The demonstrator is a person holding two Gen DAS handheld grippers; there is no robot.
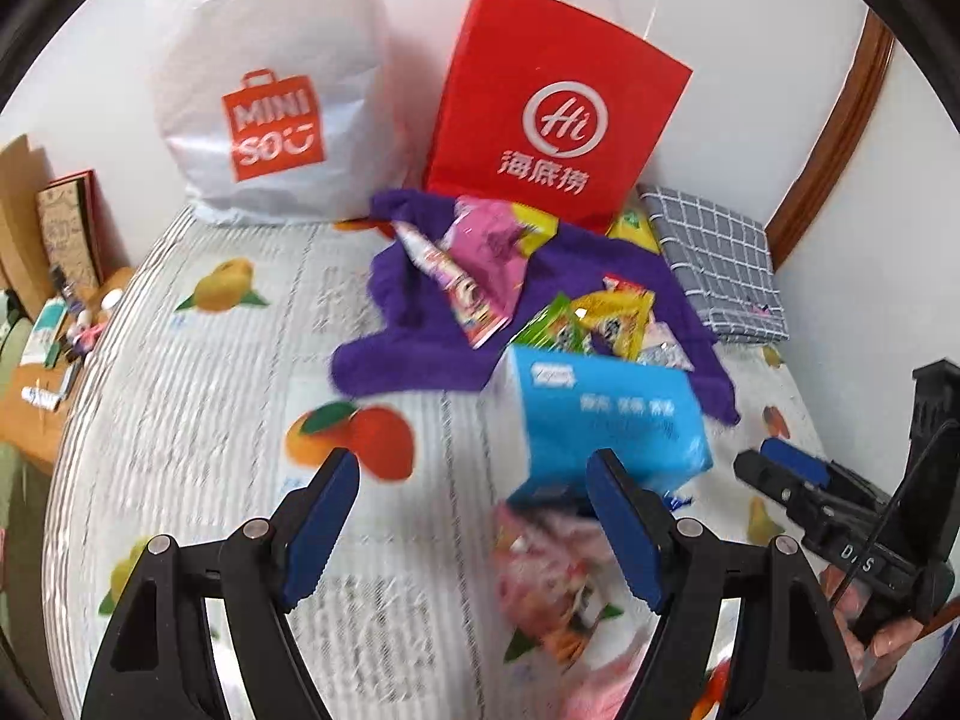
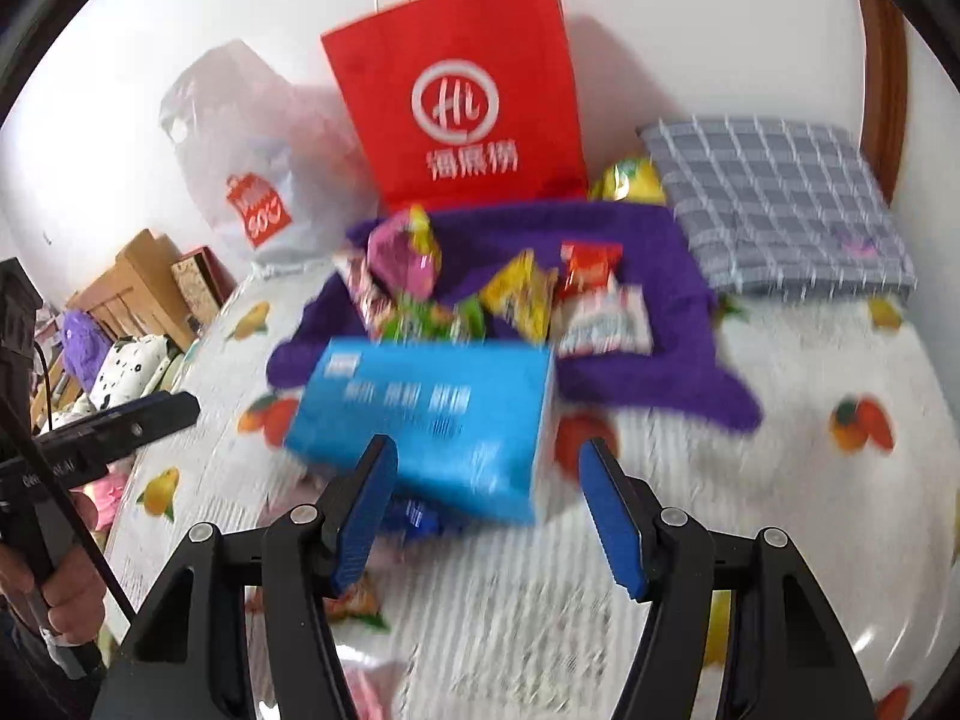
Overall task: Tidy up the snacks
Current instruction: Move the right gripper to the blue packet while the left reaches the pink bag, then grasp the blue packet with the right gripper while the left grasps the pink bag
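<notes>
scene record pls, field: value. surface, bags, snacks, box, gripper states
surface: bed sheet with fruit print
bags: white Miniso bag and red paper bag, upright against the wall
snacks: snack packets piled on purple towel
box: blue box near edge of towel, in front of the pile; blurred
other: grey checked cloth, folded, right of the towel
left gripper: jaws open, nothing between them
right gripper: jaws open, blue box just ahead, not gripped
</notes>
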